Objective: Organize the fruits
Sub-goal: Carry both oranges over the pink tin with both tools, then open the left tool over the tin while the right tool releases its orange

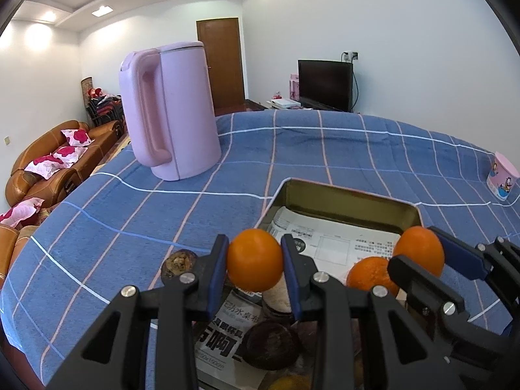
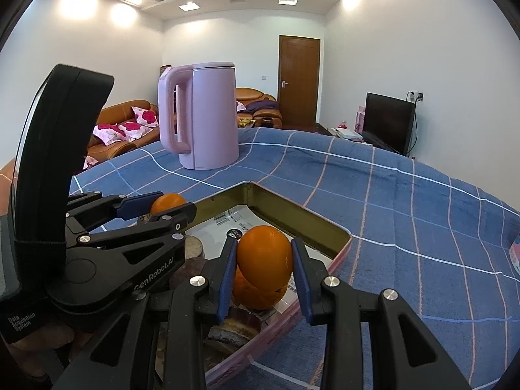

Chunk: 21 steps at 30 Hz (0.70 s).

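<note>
My left gripper (image 1: pixel 254 261) is shut on an orange (image 1: pixel 254 260) and holds it over the near end of a shallow metal tray (image 1: pixel 344 200) lined with printed paper. My right gripper (image 2: pixel 264 261) is shut on a second orange (image 2: pixel 265 256), held just above a third orange (image 2: pixel 256 294) that lies in the tray (image 2: pixel 292 214). In the left wrist view the right gripper (image 1: pixel 422 253) shows at the right with its orange (image 1: pixel 419 250) above the lying orange (image 1: pixel 370 274). Dark mangosteens (image 1: pixel 271 344) lie in the tray beneath the grippers. In the right wrist view the left gripper (image 2: pixel 169 206) holds its orange (image 2: pixel 167 203).
A pink kettle (image 1: pixel 169 110) stands on the blue checked tablecloth (image 1: pixel 130 227) behind the tray. A pink cartoon cup (image 1: pixel 502 178) stands at the right edge. Another mangosteen (image 1: pixel 178 263) lies at the left gripper's left finger. Sofas and a television stand beyond the table.
</note>
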Each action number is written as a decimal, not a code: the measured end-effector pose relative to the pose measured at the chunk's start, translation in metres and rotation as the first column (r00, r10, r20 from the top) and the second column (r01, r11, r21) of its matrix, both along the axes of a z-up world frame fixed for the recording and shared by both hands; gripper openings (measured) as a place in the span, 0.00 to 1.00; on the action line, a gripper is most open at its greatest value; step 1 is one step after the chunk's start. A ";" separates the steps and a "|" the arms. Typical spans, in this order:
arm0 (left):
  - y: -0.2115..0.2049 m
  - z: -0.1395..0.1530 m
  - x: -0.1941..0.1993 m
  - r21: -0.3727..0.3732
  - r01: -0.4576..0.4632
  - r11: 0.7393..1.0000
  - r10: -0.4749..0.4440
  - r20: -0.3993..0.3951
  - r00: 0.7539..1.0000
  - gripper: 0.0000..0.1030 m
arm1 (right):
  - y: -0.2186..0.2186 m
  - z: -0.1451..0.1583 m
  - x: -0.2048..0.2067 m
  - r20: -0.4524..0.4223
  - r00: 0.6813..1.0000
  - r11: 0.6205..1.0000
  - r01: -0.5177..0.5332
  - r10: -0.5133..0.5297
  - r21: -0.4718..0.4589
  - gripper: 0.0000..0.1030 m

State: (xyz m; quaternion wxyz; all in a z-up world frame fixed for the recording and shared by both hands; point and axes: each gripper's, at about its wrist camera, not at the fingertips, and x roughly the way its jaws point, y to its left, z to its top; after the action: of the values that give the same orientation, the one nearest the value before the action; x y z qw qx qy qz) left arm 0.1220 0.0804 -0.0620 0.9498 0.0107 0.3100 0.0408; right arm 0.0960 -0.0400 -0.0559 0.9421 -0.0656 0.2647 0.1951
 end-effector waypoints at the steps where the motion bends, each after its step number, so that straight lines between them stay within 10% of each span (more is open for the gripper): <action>1: -0.001 0.000 0.000 0.000 0.000 1.000 0.000 -0.001 1.000 0.33 | 0.000 0.000 0.000 -0.002 1.000 1.000 0.003 -0.003 0.001 0.34; 15: -0.003 -0.001 -0.003 0.022 -0.004 1.000 0.004 -0.001 1.000 0.44 | -0.002 -0.004 0.008 -0.055 0.998 1.000 0.009 -0.008 0.010 0.36; 21: 0.017 0.013 -0.014 -0.011 -0.046 0.999 0.046 0.051 0.998 0.57 | -0.007 -0.004 0.006 -0.039 0.999 0.999 0.030 -0.029 0.030 0.62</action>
State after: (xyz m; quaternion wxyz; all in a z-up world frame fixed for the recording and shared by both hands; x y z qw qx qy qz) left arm 0.1076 0.0971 -0.0487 0.9563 -0.0020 0.2857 0.0615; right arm 0.1024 -0.0471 -0.0595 0.9405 -0.0436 0.2807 0.1865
